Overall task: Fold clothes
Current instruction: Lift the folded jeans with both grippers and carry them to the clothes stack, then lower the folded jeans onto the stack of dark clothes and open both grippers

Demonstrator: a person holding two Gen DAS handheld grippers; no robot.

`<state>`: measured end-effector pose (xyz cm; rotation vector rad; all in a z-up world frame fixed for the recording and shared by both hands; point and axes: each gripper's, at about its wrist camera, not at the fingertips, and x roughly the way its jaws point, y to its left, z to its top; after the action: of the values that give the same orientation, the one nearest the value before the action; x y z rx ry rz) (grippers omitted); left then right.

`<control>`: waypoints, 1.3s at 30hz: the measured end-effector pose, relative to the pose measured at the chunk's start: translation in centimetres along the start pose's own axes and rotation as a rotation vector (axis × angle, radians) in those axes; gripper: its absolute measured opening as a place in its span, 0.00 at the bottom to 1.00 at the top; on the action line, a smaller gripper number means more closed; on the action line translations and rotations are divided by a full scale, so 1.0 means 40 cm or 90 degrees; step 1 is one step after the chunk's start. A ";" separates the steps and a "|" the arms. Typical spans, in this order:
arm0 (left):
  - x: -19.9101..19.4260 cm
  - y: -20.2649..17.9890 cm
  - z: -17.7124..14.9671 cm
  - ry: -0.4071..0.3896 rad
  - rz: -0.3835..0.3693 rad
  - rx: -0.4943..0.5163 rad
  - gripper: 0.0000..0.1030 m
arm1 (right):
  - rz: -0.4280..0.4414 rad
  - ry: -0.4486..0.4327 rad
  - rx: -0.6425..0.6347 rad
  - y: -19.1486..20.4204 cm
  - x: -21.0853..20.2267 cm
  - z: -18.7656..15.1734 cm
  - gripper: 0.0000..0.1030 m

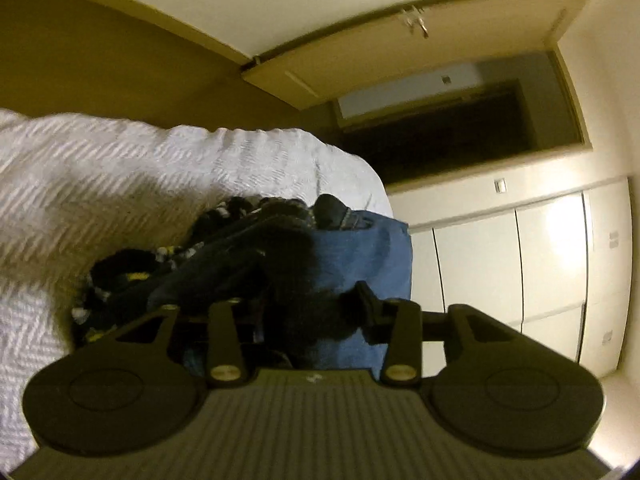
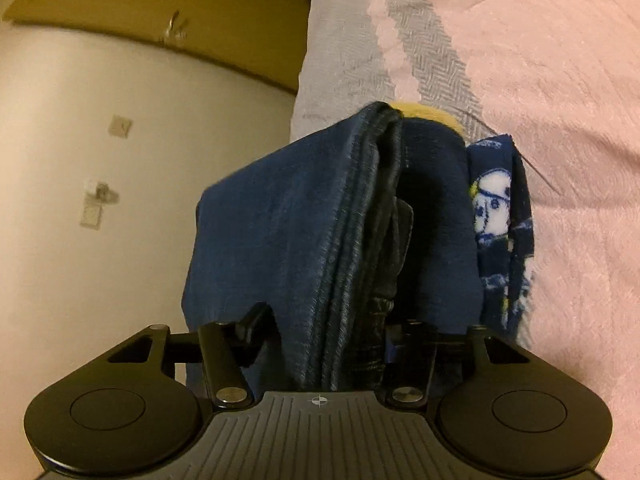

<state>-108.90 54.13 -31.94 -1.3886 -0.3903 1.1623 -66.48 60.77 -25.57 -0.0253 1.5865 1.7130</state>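
A pair of dark blue jeans [image 2: 280, 232] hangs folded over my right gripper [image 2: 332, 344], whose fingers are buried in the denim; the jaws clamp its seam and waistband. In the left wrist view the same blue jeans [image 1: 360, 256] drape over my left gripper [image 1: 304, 312], which is shut on the dark fabric. A navy patterned garment with white and yellow print [image 2: 500, 216] lies beside the jeans on the bed; it also shows in the left wrist view [image 1: 132, 276]. Both sets of fingertips are hidden by cloth.
A white herringbone bedspread [image 1: 100, 184] covers the bed, with a pink blanket [image 2: 560, 120] on it. A yellow item [image 2: 424, 114] peeks out behind the jeans. An open wooden door [image 1: 400, 52], a dark doorway and white closet doors [image 1: 520, 256] stand beyond the bed edge.
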 end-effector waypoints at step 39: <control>0.069 -0.205 0.045 0.111 0.250 0.415 0.15 | -0.294 -0.008 -0.305 0.158 0.074 -0.151 0.34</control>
<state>-105.84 59.17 -25.36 -0.9902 0.3827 1.3128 -74.83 57.72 -23.09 -0.5722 1.0228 1.6642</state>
